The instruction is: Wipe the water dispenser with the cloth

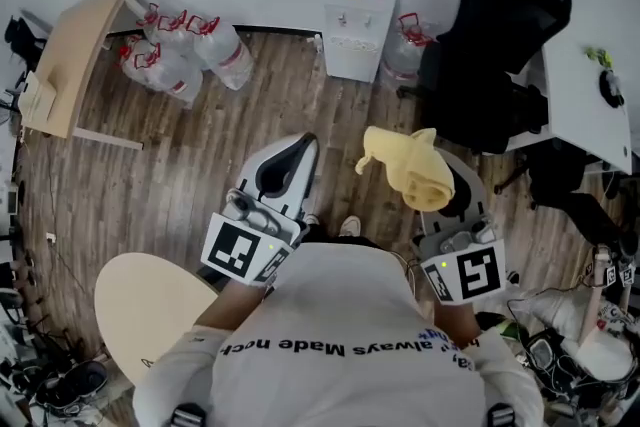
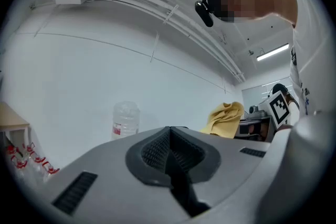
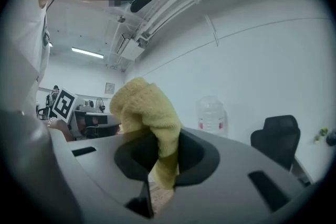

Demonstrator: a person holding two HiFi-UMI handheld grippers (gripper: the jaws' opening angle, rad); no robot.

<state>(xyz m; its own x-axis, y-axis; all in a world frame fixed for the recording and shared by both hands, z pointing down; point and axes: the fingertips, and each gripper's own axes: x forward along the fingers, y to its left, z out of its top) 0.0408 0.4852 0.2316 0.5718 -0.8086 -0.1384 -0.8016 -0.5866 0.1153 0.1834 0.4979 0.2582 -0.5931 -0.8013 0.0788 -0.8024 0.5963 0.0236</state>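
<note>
Head view alone shows the white floor-standing water dispenser (image 1: 356,25) against the wall, well ahead of both grippers; the gripper views catch only its clear bottle (image 3: 212,113). Right gripper (image 3: 160,153) jaws clamp the crumpled yellow terry cloth (image 3: 143,107), which bunches up above them. Left gripper (image 2: 169,150) jaws are closed together, nothing between them.
</note>
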